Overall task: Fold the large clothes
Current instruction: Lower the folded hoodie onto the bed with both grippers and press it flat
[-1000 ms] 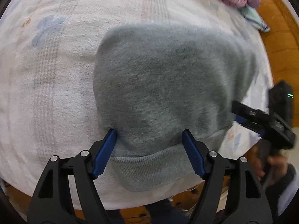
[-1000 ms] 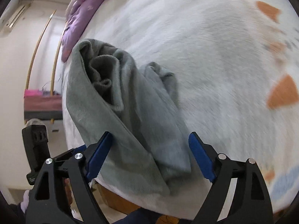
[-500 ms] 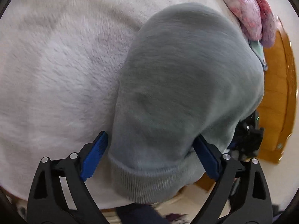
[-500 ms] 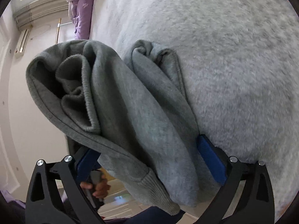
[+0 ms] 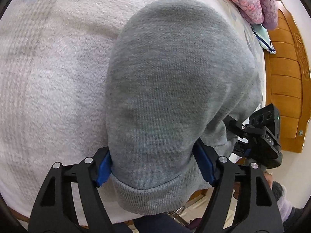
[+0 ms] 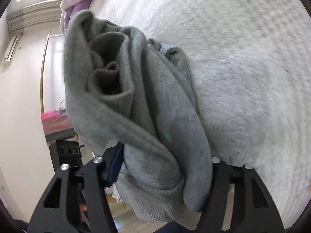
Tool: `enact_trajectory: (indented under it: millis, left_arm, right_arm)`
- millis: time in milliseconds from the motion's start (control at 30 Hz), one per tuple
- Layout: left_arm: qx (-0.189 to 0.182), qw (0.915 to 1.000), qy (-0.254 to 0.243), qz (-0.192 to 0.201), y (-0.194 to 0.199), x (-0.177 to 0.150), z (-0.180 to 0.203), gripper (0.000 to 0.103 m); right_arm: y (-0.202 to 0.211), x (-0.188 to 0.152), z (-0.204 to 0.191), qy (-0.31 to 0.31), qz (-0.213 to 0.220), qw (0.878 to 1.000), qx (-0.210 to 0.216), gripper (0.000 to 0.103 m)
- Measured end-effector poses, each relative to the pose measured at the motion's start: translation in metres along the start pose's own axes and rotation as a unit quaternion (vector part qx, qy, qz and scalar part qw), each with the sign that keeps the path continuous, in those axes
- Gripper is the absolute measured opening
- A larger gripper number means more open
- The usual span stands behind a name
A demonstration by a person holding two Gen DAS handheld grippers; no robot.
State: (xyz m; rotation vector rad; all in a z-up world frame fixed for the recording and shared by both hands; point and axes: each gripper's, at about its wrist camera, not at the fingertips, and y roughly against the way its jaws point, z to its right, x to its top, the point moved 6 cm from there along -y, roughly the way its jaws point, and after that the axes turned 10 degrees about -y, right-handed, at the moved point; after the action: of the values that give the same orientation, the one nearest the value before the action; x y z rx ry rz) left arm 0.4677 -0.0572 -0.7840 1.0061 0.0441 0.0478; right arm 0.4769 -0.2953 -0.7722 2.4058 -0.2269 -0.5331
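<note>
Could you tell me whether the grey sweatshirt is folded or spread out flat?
Folded: the grey sweatshirt shows stacked layers at its open end, bundled compactly on the white blanket.

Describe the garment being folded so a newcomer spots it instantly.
Start at the white fleecy blanket covering the bed. At its near edge a folded grey sweatshirt lies bunched, its ribbed hem toward the camera, clamped between the left gripper and right gripper. It is the only plain grey item; the bedding beyond is pink and purple.
</note>
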Motion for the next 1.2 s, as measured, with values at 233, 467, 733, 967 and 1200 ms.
enact_trajectory:
  millis: [233,467,733,967,1200]
  left_arm:
    - [0.022,0.9982,-0.052,0.019,0.028,-0.001,0.034,0.058]
    - [0.014,0.9941,-0.085,0.066,0.028,0.022,0.125,0.057]
    - [-0.036,0.9836,-0.112,0.137,-0.058,0.081,0.285,0.056]
    - [-0.062,0.9797,-0.119,0.149,-0.152,0.147,0.382,0.057]
    - [0.013,0.9924,-0.101,0.068,-0.221,0.151,0.391,0.084]
  right_arm:
    - [0.036,-0.014,-0.027,0.056,0.063,0.996,-0.035,0.035]
    - [0.093,0.014,-0.04,0.103,0.095,0.99,-0.03,0.033]
    - [0.25,0.124,0.003,0.178,0.16,0.969,-0.065,0.033]
    - [0.329,0.215,0.046,0.216,0.221,0.943,-0.126,0.033]
    - [0.326,0.245,0.131,0.144,0.2,0.944,-0.218,0.044]
